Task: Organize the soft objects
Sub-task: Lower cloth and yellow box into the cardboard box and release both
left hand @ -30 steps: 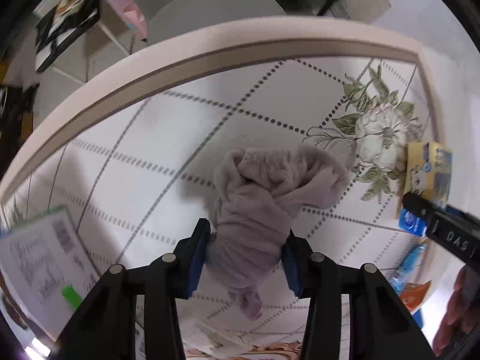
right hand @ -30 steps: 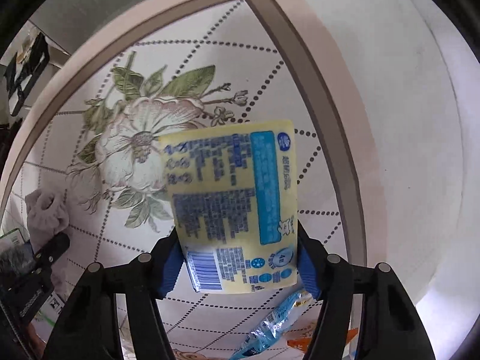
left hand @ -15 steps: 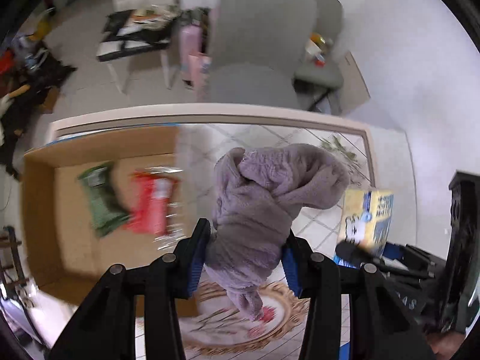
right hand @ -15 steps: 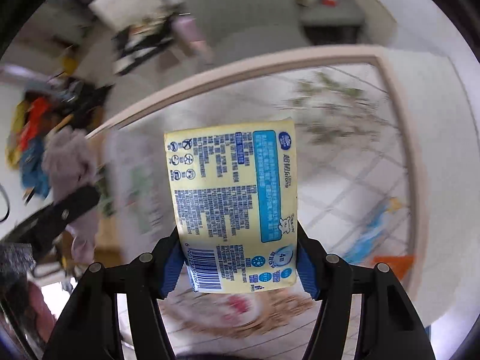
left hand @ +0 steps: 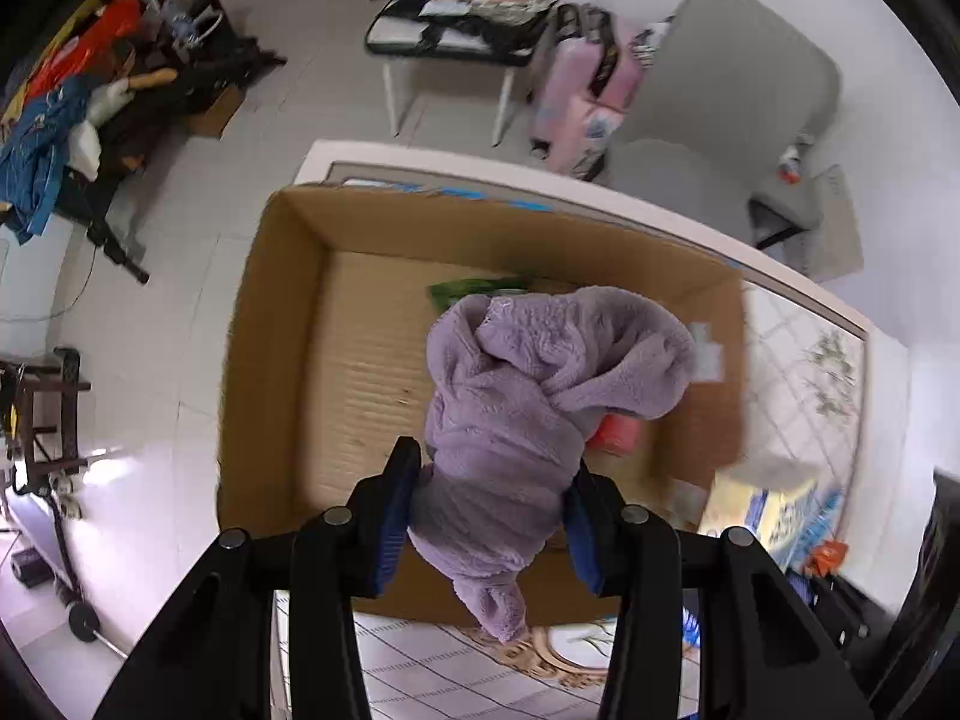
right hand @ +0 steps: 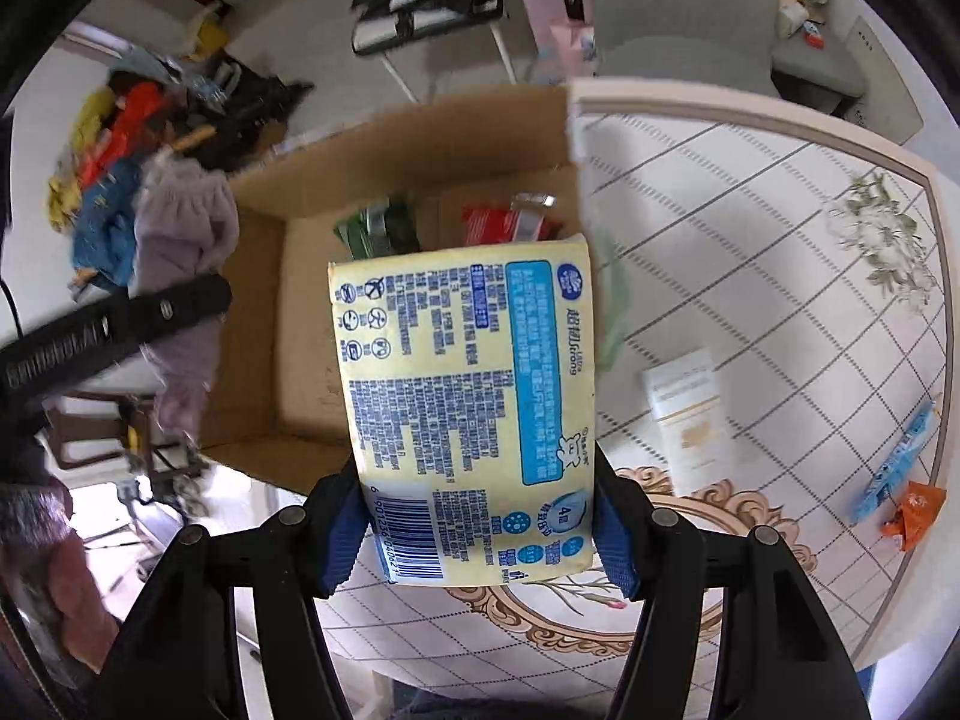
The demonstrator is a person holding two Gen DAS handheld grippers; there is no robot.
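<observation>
- Pinching a bunched lilac fleece cloth (left hand: 528, 420) between its blue pads, the left tool (left hand: 489, 531) holds it in the air over an open cardboard box (left hand: 270, 360); a loose tail of the cloth hangs below the pads.
- Clamped on the lower part of a yellow tissue pack (right hand: 468, 414) with blue print and a barcode, the right tool (right hand: 480, 531) holds the pack upright above the near edge of the bench (right hand: 750, 120), just beside the box.
- Inside the box lie a green packet (right hand: 375, 231) and a red packet (right hand: 501, 222), both near the far wall; the rest of the corrugated floor shows bare cardboard.
- The box sits at the left end of the bench, its left side reaching past the bench edge in the right wrist view.
- A tiled-pattern cover with dotted diagonal lines, a printed flower (right hand: 888, 240) at the far right corner and a gold scroll ornament (right hand: 690, 504) near the front spreads over the bench, framed by a cream border.
- On that cover rest a white carton (right hand: 690, 420), a blue sachet (right hand: 894, 462) and an orange wrapper (right hand: 915, 513), the last two close together at the right edge.
- Beyond the bench, on a pale tiled floor, stand a grey chair (left hand: 738, 102), a pink suitcase (left hand: 588, 102) and a white-legged side table (left hand: 456, 30) piled with papers.
- A heap of coloured clothes (left hand: 54, 120) fills the far left of the room.
</observation>
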